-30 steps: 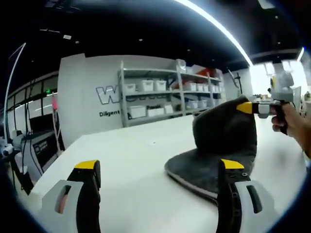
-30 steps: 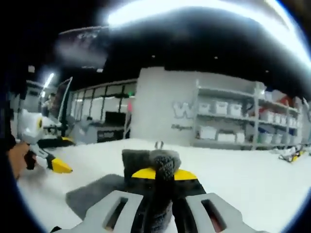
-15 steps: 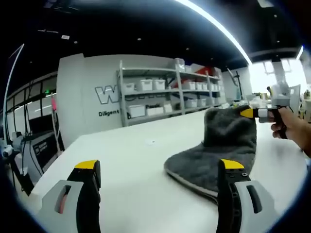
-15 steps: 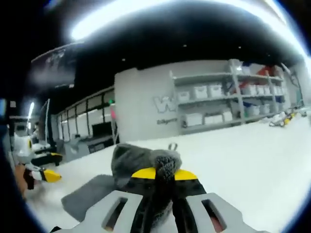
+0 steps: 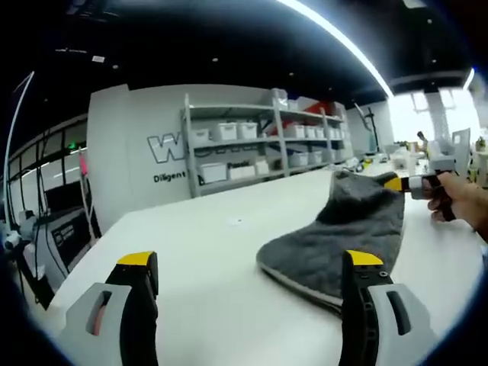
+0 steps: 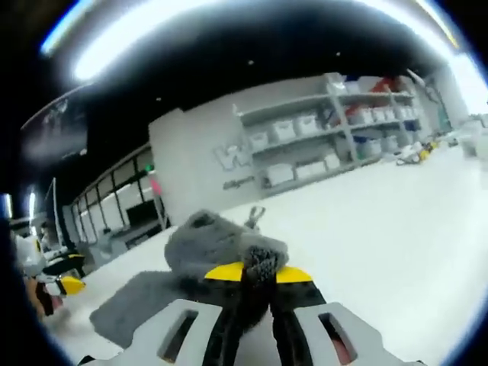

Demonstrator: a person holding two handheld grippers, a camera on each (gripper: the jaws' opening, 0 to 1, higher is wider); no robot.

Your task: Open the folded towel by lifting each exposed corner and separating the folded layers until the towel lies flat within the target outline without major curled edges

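The towel is dark grey and plush, with a paler stitched edge along its near rim. In the left gripper view it lies on the white table at about 3 o'clock, its near part flat on the surface and its far part drawn up into a slanting peak toward 2 o'clock. The peak ends at the yellow-tipped right gripper, which a hand holds at the 3 o'clock edge. The lifted layer hangs in soft folds, partly opened from the layer below; no outline on the table can be made out.

In the right gripper view the right gripper has its jaws pressed together on a bunched corner of the towel, a tuft of pile standing up between the yellow tips at 6 o'clock. The rest of the cloth trails down toward 8 o'clock onto the table.

The left gripper stands with its jaws spread wide at 6 o'clock in its own view, gripping nothing; its right jaw overlaps the towel's near edge in the picture, but whether it touches the cloth cannot be told. It also appears in the right gripper view at 9 o'clock, blurred.

Shelving with white bins stands at 12 o'clock against a grey wall.
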